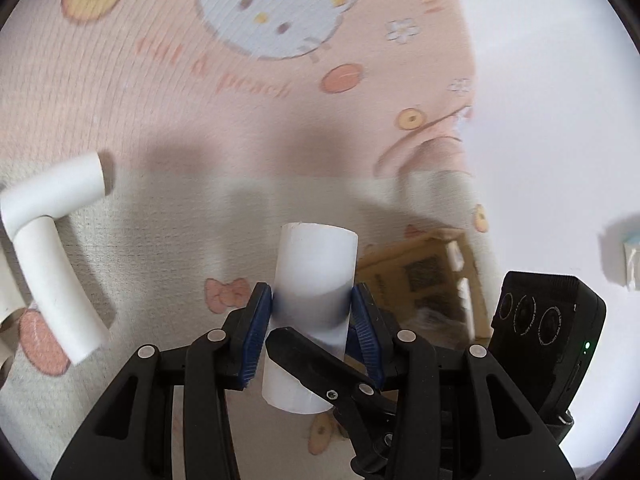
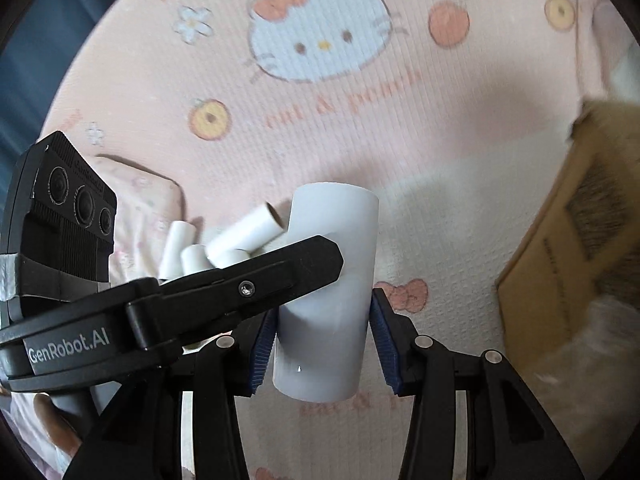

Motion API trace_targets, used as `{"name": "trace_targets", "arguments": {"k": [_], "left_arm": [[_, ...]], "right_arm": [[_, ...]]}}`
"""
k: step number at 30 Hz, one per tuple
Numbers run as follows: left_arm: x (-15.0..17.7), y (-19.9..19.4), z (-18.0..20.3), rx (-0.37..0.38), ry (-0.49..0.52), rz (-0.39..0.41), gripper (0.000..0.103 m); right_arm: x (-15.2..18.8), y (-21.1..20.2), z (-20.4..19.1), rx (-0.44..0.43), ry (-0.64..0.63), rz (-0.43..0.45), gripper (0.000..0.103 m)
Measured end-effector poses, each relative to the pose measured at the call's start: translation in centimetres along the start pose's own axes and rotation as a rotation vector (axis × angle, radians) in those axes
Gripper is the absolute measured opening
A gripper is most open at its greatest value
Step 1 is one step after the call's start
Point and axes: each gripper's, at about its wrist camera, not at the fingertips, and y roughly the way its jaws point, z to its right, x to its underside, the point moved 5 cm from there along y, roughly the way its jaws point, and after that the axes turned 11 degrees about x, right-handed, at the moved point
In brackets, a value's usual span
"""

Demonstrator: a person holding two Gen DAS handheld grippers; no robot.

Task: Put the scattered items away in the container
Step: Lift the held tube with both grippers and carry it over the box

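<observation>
A white paper tube [image 1: 314, 300] stands between the blue pads of my left gripper [image 1: 312, 300], which is shut on it. In the right wrist view the same tube [image 2: 332, 288] sits between the pads of my right gripper [image 2: 324, 316]; the left pad touches it, the right pad stands just off it. The left gripper's black finger [image 2: 256, 280] crosses in front of the tube. Two more white tubes [image 1: 52, 232] lie at the left. A pile of several tubes [image 2: 224, 244] lies behind. The cardboard box [image 1: 432, 280] is at the right, also in the right wrist view [image 2: 560, 248].
Everything lies on a pink and cream Hello Kitty blanket [image 2: 320, 92]. A black camera module [image 1: 548, 328] rides on the other gripper, also in the right wrist view [image 2: 64, 216]. White surface [image 1: 540, 80] lies beyond the blanket's right edge.
</observation>
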Motion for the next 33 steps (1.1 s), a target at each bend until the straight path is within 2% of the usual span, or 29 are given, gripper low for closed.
{"name": "trace_targets", "arguments": {"k": [8,13,20,27,33], "left_arm": [[0.7,-1.6,7.2,-0.030,0.131,0.042,0.044],[0.6,-0.5,10.7,-0.008,0.174,0.017,0.044],[-0.4,2.1,15.8,-0.004,0.227,-0.053,0.044],[-1.3,6.6,20.1,0.020,0.266,-0.146,0.044],[-0.6,11.2,21.6,-0.020,0.269,-0.245,0.044]], "right_arm": [[-0.1,-6.6,1.0,-0.006,-0.021,0.083,0.043],[-0.6,-9.2,2.9,0.009,0.009,0.116,0.043],[-2.4,-13.1,6.1,0.023,0.028,0.143,0.043],[-4.2,-16.2,11.0,0.057,0.052,0.139,0.043],[-4.6,-16.0,14.8,0.119,0.052,0.080,0.043]]}}
